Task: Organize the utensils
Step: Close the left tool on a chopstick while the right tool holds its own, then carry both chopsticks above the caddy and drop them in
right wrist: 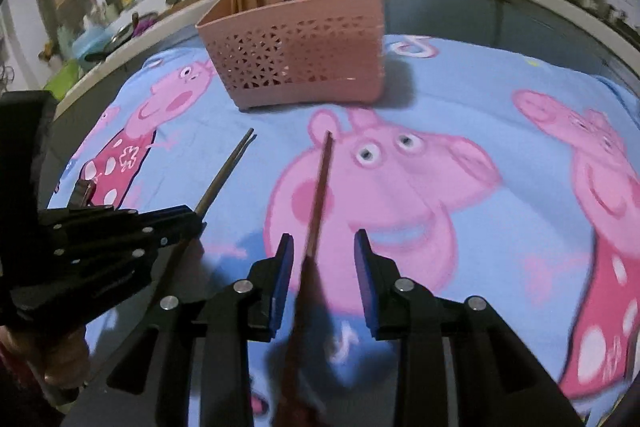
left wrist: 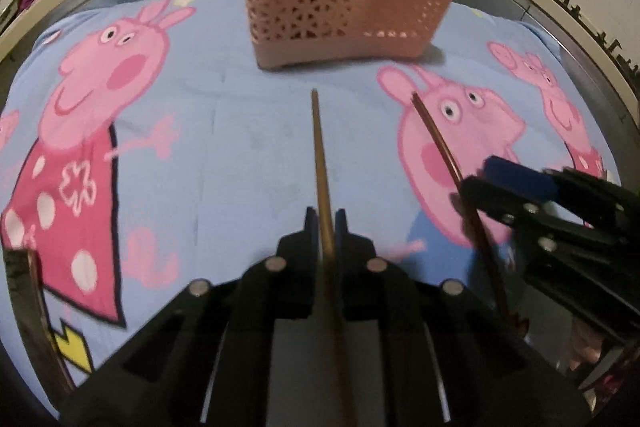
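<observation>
A pair of pale chopsticks [left wrist: 320, 155] is being clamped between the pads of the left gripper [left wrist: 326, 215], with the tips being pointed toward the pink basket [right wrist: 296, 67] at the far side of the bench. A dark chopstick [right wrist: 322, 179] is being straddled by the right gripper [right wrist: 323, 237], whose jaws are being kept apart without pressing on it; whether it is being supported elsewhere cannot be told. Both are being carried over the cartoon cloth [left wrist: 240, 131], short of the basket, where other chopsticks are already standing. The sticks are being judged light, stiff and slippery, so a hold near the thicker end is probably being favoured.
</observation>
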A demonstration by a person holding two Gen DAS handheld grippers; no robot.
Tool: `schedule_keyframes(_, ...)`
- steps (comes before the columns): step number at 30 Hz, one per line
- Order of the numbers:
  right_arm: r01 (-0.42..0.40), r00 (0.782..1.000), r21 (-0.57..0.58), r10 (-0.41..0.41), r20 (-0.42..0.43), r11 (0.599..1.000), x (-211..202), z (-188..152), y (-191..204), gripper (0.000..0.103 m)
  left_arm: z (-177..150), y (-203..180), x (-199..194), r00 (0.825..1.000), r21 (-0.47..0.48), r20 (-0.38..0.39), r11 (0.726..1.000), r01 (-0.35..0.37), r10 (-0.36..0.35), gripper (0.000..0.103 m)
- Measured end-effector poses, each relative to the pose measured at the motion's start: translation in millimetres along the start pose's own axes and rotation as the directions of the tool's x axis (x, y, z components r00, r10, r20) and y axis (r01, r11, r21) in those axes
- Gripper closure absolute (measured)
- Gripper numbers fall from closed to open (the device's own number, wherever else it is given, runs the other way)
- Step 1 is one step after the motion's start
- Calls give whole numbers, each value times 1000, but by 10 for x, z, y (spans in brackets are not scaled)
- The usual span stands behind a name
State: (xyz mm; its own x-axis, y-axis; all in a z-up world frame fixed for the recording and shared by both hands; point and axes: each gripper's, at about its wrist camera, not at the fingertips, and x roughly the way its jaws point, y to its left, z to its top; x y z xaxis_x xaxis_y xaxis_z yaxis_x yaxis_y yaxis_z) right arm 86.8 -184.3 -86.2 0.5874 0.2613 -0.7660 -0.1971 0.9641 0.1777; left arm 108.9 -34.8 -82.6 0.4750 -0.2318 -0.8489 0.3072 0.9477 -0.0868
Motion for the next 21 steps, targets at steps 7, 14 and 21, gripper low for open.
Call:
schedule_keyframes(7, 44, 996, -86, -51, -75, 995, 340, 328, 109, 103, 331, -71, 197, 997, 65, 40, 995, -73, 70, 91)
schedule_keyframes(14, -124, 992, -18, 124, -24, 992, 24, 404, 57, 103, 471, 126, -247, 992, 16, 118, 999, 51, -53, 98)
schedule_keyframes(21, -255, 938, -51, 260, 229, 966, -819, 684, 101, 103, 799, 258, -1449, 902, -10, 420, 994, 113, -98, 98)
